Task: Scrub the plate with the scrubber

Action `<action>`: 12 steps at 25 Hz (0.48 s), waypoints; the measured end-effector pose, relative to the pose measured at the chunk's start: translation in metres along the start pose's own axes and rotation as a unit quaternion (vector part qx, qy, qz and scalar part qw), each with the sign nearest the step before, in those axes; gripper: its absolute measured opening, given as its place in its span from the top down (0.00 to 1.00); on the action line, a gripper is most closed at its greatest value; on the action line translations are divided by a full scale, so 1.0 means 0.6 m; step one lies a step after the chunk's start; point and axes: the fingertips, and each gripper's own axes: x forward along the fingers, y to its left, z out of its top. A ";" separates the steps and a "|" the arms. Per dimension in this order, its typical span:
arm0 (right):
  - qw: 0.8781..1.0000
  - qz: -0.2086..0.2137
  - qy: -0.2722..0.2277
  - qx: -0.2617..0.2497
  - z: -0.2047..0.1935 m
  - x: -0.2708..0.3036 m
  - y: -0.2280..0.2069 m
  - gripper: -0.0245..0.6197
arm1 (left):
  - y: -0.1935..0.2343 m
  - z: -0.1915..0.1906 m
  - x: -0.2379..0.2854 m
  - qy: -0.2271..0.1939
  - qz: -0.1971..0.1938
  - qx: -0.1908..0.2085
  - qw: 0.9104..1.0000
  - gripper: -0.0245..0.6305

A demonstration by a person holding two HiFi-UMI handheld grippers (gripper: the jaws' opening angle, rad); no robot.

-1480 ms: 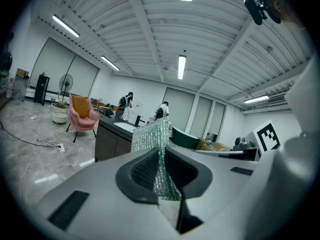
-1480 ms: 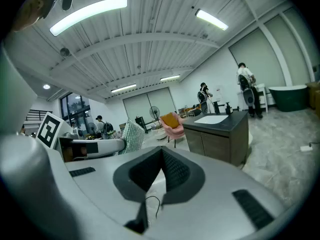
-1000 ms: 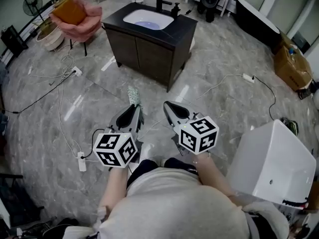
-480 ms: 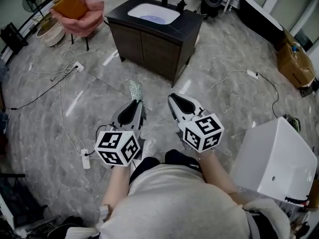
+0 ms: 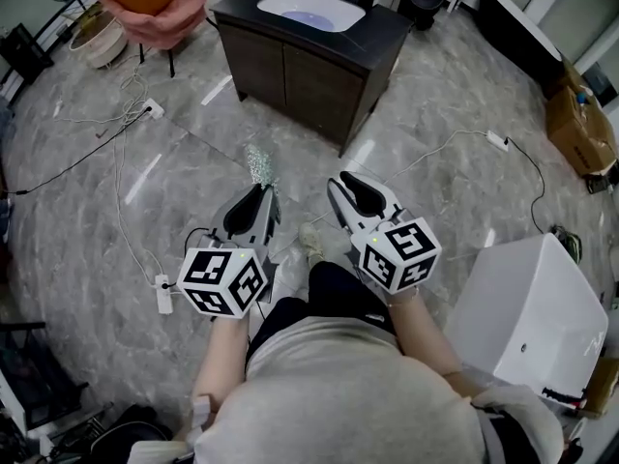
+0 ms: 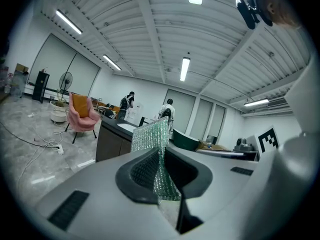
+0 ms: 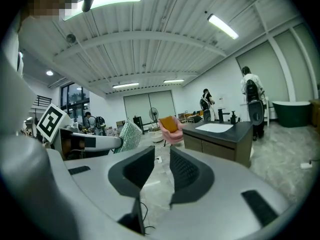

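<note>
A: Clamping the scrubber (image 6: 155, 144) in the left tongs (image 5: 259, 193), shut on its lower edge and leaving most of the pad sticking up past the tips.
B: Holding the right tongs (image 7: 161, 161) part-way apart, having just been opening. Carrying nothing between them.
A: Judging the scrubber as light, soft and mesh-like, so probably flopping rather than pushing when pinched at the edge. Likely needing a deeper bite for real scrubbing pressure.
B: Not seeing the plate in any view. Guessing at hard, slick when wet and breakable, so probably taking it by the rim with the right.
A: Standing on polished grey marble floor (image 5: 174, 177), with cables (image 5: 116, 153) and a power strip (image 5: 162, 295) trailing across it.
B: Facing the dark bench (image 5: 290, 61) with a white basin (image 5: 311, 10) ahead, well apart from both tongs. Also noting a pink chair (image 5: 160, 13) to its left, a white box (image 5: 532, 317) near the right side, and people (image 6: 127, 104) standing beyond the bench.
</note>
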 end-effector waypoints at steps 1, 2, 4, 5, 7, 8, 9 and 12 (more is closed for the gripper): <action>1.000 -0.001 -0.001 -0.001 0.002 0.011 -0.007 0.82 | 0.007 0.003 0.008 -0.002 0.002 -0.002 1.000 0.88; 1.000 -0.001 -0.002 -0.002 0.006 0.024 -0.016 0.82 | 0.016 0.006 0.017 -0.004 0.005 -0.005 1.000 0.88; 1.000 0.002 -0.005 -0.003 0.016 0.055 -0.032 0.81 | 0.035 0.013 0.040 -0.004 0.012 -0.007 1.000 0.88; 1.000 0.005 -0.007 -0.003 0.023 0.071 -0.040 0.81 | 0.045 0.019 0.053 -0.004 0.015 -0.007 1.000 0.88; 1.000 0.010 -0.010 -0.006 0.039 0.103 -0.059 0.80 | 0.063 0.033 0.081 -0.006 0.020 -0.003 1.000 0.88; 1.000 0.013 -0.011 -0.008 0.047 0.119 -0.069 0.79 | 0.072 0.041 0.097 -0.008 0.022 -0.001 1.000 0.88; 1.000 0.017 -0.012 -0.009 0.055 0.136 -0.081 0.79 | 0.081 0.049 0.114 -0.010 0.025 0.001 1.000 0.88; 1.000 0.024 -0.015 -0.009 0.079 0.190 -0.123 0.79 | 0.109 0.073 0.172 -0.012 0.031 0.007 0.999 0.88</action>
